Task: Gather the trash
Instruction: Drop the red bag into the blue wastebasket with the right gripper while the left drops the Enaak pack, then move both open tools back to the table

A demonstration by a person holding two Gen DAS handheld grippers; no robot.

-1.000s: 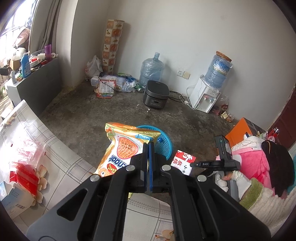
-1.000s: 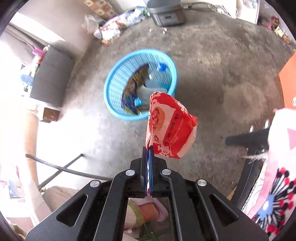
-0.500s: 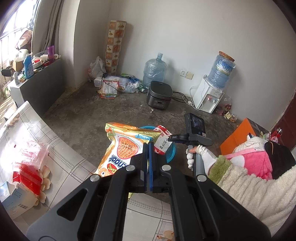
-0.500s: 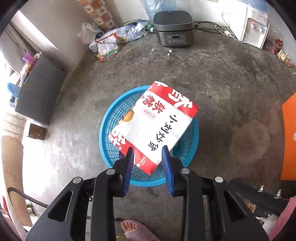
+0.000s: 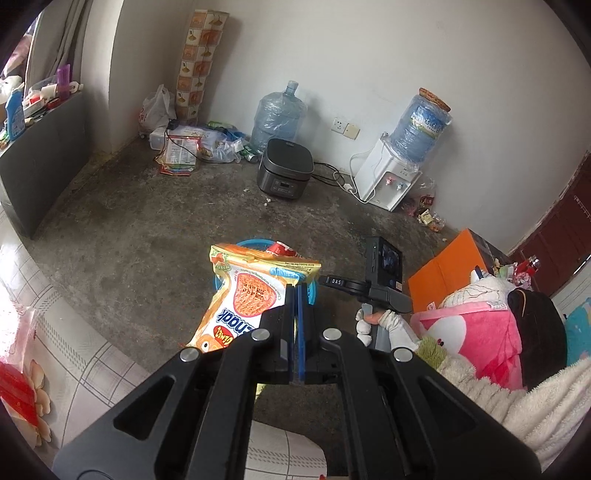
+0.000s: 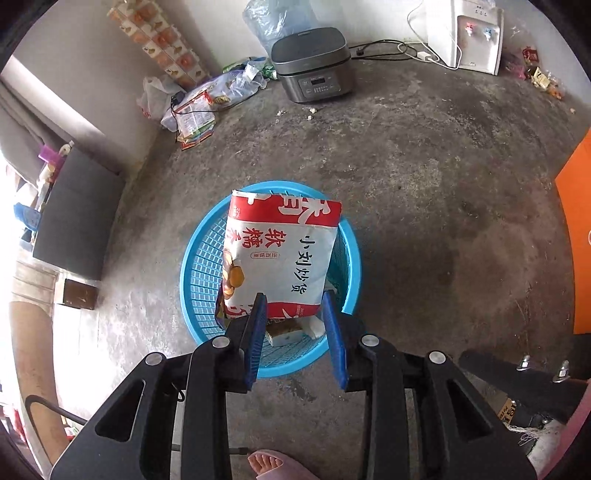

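I am holding my right gripper [image 6: 295,314] above the round blue plastic basket [image 6: 192,269] with jaws parted, letting the red-and-white snack bag [image 6: 280,254] drop in, while my left gripper [image 5: 297,314] is clamping the orange snack packet [image 5: 243,299] beside the basket for binning next.

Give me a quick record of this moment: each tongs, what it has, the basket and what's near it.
left tongs: shut on the orange snack bag, held above the floor near the basket
right tongs: open, over the basket
red-white bag: released, in the blue basket, leaning over its far rim
basket contents: other packets under the bag, hard to identify
floor: bare concrete
nearby: rice cooker, water dispenser
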